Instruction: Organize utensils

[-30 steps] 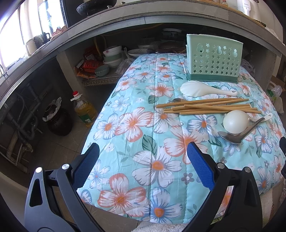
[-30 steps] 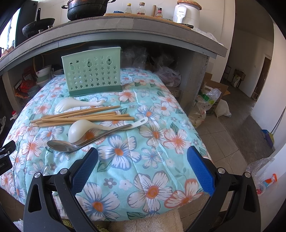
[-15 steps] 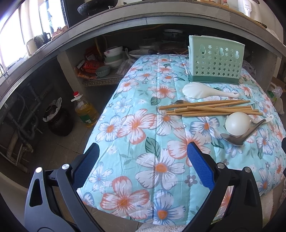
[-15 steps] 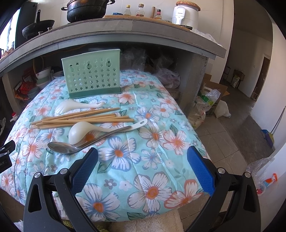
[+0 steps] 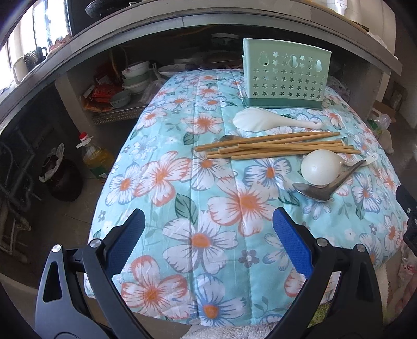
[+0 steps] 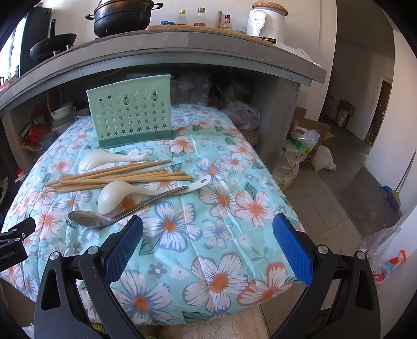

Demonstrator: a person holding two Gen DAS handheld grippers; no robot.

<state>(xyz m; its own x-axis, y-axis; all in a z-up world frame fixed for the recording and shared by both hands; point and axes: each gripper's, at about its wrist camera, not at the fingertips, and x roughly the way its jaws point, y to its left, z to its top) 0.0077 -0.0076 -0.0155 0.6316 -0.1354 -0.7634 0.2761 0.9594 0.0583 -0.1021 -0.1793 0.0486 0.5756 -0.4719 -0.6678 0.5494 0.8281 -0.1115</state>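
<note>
A green perforated utensil holder [image 5: 285, 75] [image 6: 131, 121] stands at the far side of a floral cloth [image 5: 198, 187] [image 6: 221, 208]. In front of it lie a white rice paddle [image 5: 263, 121] [image 6: 104, 160], several wooden chopsticks [image 5: 276, 148] [image 6: 114, 176], a white ladle [image 5: 319, 167] [image 6: 117, 194] and a metal spoon [image 5: 316, 190] [image 6: 91, 217]. My left gripper [image 5: 208, 234] hovers open over the cloth's near left part. Open too, my right gripper [image 6: 208, 234] hangs over the near right part, its left pad [image 6: 122, 247] close to the metal spoon's bowl.
A concrete counter [image 6: 182, 49] overhangs the cloth, with a black pot [image 6: 122, 17], bottles and a white appliance [image 6: 265, 19] on top. Bowls [image 5: 134, 78] sit on a shelf at left; an oil bottle [image 5: 95, 156] stands on the floor. Bags and boxes [image 6: 302, 146] lie at right.
Both grippers have edged forward toward the utensils, which sit a little closer and larger in view. Nothing on the cloth has moved.
</note>
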